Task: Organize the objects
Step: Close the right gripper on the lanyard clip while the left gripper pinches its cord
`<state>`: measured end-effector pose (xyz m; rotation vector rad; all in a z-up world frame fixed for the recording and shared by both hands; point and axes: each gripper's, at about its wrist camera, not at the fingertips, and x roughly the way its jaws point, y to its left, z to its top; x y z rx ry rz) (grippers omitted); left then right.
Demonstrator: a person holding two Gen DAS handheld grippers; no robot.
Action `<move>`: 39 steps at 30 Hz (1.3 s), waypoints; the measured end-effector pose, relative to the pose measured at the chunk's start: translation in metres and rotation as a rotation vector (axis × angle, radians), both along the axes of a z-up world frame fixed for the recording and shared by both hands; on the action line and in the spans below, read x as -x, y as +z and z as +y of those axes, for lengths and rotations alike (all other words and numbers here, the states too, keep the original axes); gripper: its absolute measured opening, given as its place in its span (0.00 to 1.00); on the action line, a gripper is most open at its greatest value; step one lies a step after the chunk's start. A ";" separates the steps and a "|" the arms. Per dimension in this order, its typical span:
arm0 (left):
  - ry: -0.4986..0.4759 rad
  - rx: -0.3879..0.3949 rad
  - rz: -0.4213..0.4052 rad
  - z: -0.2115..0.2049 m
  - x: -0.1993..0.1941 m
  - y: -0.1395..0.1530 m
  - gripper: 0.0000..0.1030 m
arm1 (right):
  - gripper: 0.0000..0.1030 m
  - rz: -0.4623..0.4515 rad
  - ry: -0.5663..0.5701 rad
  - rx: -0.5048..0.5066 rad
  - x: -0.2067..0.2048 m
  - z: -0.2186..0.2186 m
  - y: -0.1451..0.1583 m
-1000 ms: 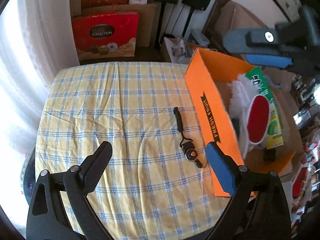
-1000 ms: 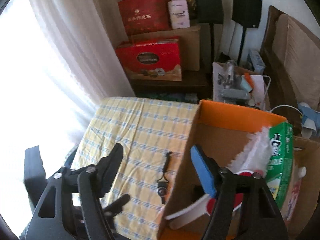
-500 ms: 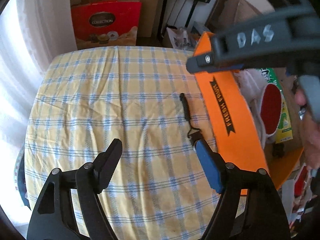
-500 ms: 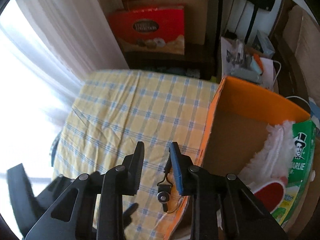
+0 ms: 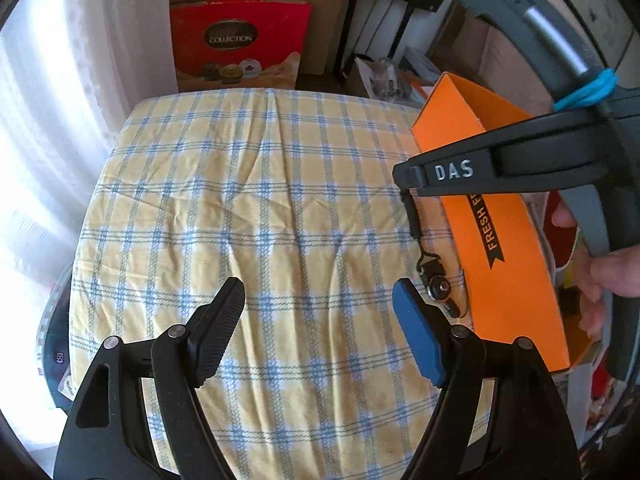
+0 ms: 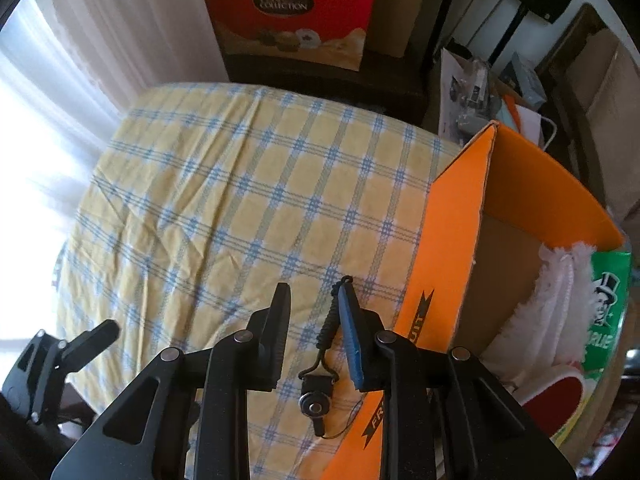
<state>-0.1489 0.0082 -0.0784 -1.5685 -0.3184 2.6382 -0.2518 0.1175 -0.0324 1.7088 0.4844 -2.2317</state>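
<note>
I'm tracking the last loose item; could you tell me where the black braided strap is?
The black braided strap lies on the checked tablecloth, against the orange cardboard box's left wall, between the right tool's fingers.

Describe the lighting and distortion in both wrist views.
Left wrist: window glare washes out the curtain; fisheye bends the tablecloth. Right wrist: blown-out white at left, orange box walls bowed, strap sharp.

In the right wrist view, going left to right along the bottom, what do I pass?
Left hand-held gripper → right hand-held gripper → black braided lanyard strap with clip → orange cardboard box → white fluffy duster → green carton.
</note>
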 end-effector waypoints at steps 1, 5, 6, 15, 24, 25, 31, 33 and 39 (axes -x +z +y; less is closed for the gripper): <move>0.002 -0.004 0.001 -0.002 -0.002 -0.001 0.71 | 0.23 0.000 0.007 -0.028 0.000 -0.004 -0.002; 0.017 -0.037 0.000 -0.015 -0.006 -0.004 0.71 | 0.23 -0.009 0.018 -0.110 0.002 -0.014 -0.015; 0.021 -0.044 0.000 -0.019 -0.006 -0.005 0.71 | 0.23 -0.023 0.013 -0.119 0.003 -0.015 -0.019; 0.045 -0.116 0.010 -0.047 -0.011 -0.008 0.71 | 0.23 -0.055 -0.082 -0.220 0.014 -0.012 -0.044; 0.042 -0.161 0.012 -0.060 -0.012 -0.011 0.71 | 0.17 -0.118 -0.118 -0.159 0.029 -0.007 -0.050; 0.042 -0.166 0.011 -0.061 -0.012 -0.012 0.71 | 0.16 -0.118 -0.109 -0.149 0.029 -0.007 -0.050; 0.020 -0.179 0.000 -0.055 -0.014 -0.017 0.71 | 0.10 -0.093 -0.073 -0.084 0.017 -0.010 -0.046; 0.002 -0.178 -0.005 -0.049 -0.013 -0.018 0.71 | 0.10 -0.078 -0.069 -0.038 0.011 -0.010 -0.039; -0.036 -0.206 -0.017 -0.027 -0.005 -0.022 0.72 | 0.10 -0.032 -0.039 0.068 -0.015 -0.013 -0.012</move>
